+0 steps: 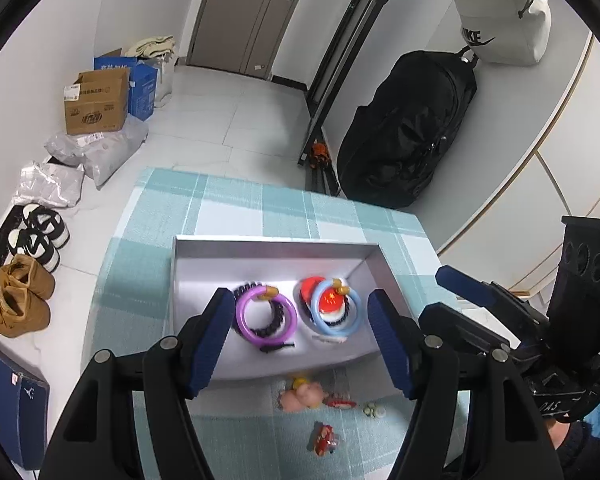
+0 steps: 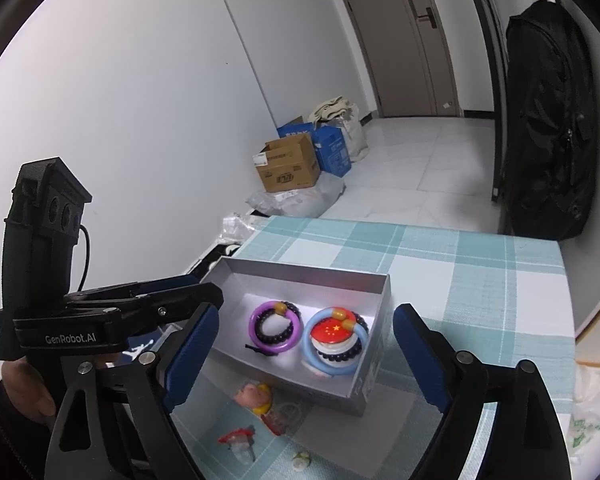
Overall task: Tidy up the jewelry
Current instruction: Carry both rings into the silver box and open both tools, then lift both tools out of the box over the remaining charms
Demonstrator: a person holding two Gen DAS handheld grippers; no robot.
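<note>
I am working over a table (image 1: 236, 216) that is wearing a teal and white checked cloth. On it a shallow grey box (image 1: 268, 254) is sitting open, just beyond both of my grippers. My left gripper (image 1: 300, 332) is hovering above the near edge of the box with its jaws spread apart and nothing between them. My right gripper (image 2: 304, 356) is hanging over the same near edge, its jaws standing wide and gripping nothing.

Inside the box, a purple ring (image 1: 265, 316) is lying on the left, overlapping a bracelet of dark beads (image 1: 274, 320). A light blue ring (image 1: 337, 312) is lying on the right, touching a round red badge with yellow stars (image 2: 334, 330) and resting over another dark beaded bracelet (image 2: 342, 356).

On the cloth in front of the box, outside it, small pieces are lying scattered: a pink pig figure (image 1: 305, 397), a red and white charm (image 1: 340, 403), a tiny green and white piece (image 1: 374, 410), and a small red charm (image 1: 324, 438) nearest to me.
</note>
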